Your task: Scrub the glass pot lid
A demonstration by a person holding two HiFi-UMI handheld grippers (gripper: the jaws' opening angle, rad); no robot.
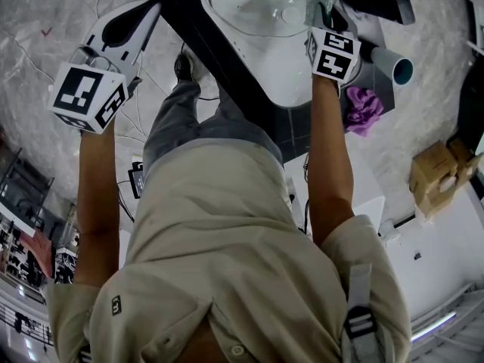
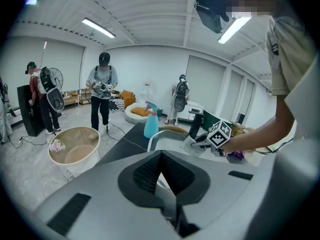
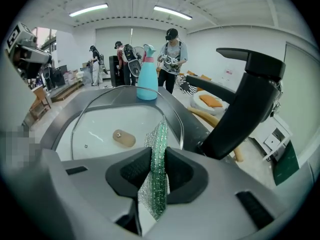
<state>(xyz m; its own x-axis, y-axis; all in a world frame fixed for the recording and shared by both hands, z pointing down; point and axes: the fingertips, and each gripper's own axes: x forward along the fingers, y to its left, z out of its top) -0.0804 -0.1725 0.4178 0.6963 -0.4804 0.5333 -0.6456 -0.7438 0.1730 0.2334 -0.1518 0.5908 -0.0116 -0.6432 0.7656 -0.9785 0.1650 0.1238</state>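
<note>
Over the white sink basin [image 1: 291,82], set in a dark worktop [image 1: 193,21], the right claw [image 3: 157,156] is clamped on a silver-green mesh scrub pad [image 3: 159,184], which stands on edge between the pads and juts out past the tips. Beyond the pad lies the round glass pot lid [image 3: 100,124] with a steel rim and a tan knob [image 3: 123,138]. It rests in the basin, knob upward, and the pad appears just short of the glass; contact cannot be confirmed. A black tap [image 3: 240,109] rises at the right, and a pale blue spray bottle [image 3: 147,79] stands on the far edge of the sink.

The left claw [image 2: 160,159] hangs off to the left over the marble floor [image 1: 45,21], well apart from the lid. Its pads meet at the tips with nothing between them.

Step in hand, by judgement: approach to the lid, with scrubbing not yet begun or between strokes. The next move calls for lowering the pad flat onto the glass and rubbing around the knob. The lid lies loose in the basin and may slide or tip under pressure, so the idle left claw could steady its rim.
</note>
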